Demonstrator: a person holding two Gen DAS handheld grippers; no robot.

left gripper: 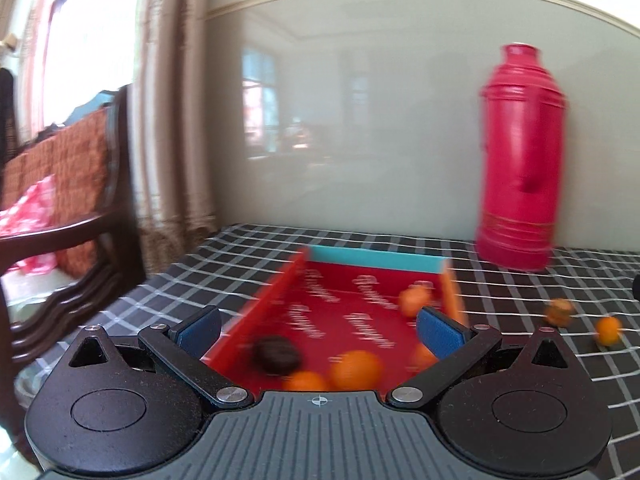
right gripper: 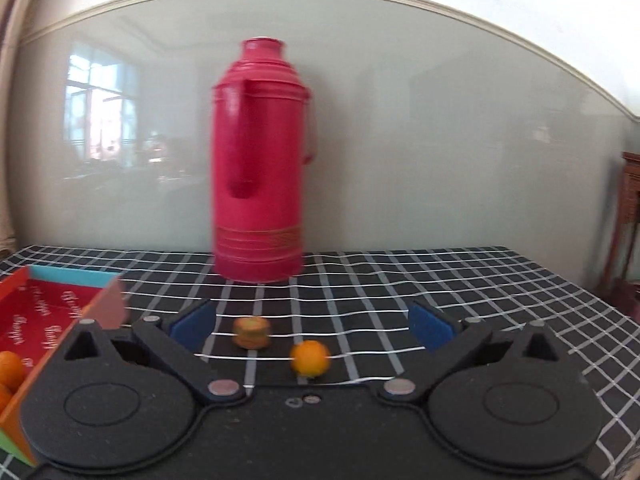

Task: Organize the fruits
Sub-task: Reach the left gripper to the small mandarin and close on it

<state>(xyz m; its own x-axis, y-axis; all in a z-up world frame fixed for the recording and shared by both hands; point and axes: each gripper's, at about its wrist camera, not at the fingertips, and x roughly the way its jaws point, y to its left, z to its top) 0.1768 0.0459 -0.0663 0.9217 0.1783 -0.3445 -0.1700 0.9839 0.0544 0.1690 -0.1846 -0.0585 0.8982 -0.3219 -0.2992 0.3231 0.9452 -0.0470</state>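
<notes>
Right tongs [right gripper: 312, 326] gape wide, empty, the orange [right gripper: 310, 358] lying on the bench between them; left tongs [left gripper: 320, 330], also wide, overhang the red tray [left gripper: 280, 292]

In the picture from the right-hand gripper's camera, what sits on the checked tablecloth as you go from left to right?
Red box with oranges inside, at the left edge → small brownish fruit → lone orange. The tall pink thermos flask stands further back, roughly above the brownish fruit.

glossy plastic flask [right gripper: 259, 160], checked cloth [right gripper: 400, 280]
</notes>
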